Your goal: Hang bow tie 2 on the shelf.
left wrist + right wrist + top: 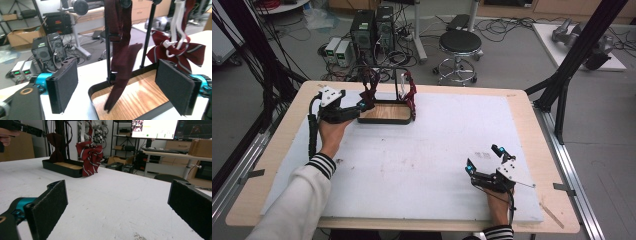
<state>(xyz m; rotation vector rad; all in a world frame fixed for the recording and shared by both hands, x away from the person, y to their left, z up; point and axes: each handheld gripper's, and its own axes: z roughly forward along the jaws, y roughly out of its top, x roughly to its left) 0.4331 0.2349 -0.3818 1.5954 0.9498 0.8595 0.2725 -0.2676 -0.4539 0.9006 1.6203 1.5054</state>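
Observation:
A black rack with a wooden-floored tray (pixel 384 121) (pixel 90 93) (pixel 62 171) stands at the back middle of the table. A dark maroon tie (pixel 370 89) (pixel 123 62) (pixel 56 145) hangs from its left post. A red striped bow tie (pixel 411 93) (pixel 181 51) (pixel 89 157) on a white strap hangs from its right post. My left gripper (pixel 363 104) (pixel 117 87) is open at the rack's left end; the maroon tie dangles between its jaws, with neither pad touching it. Over the front right of the mat, my right gripper (pixel 483 158) (pixel 117 207) is open with nothing between its fingers.
A white foam mat (pixel 422 165) covers most of the wooden table. Beyond the far edge are a round stool (pixel 459 42), computer towers (pixel 373 30) and loose cables. A black frame post (pixel 579 50) slants down at the right.

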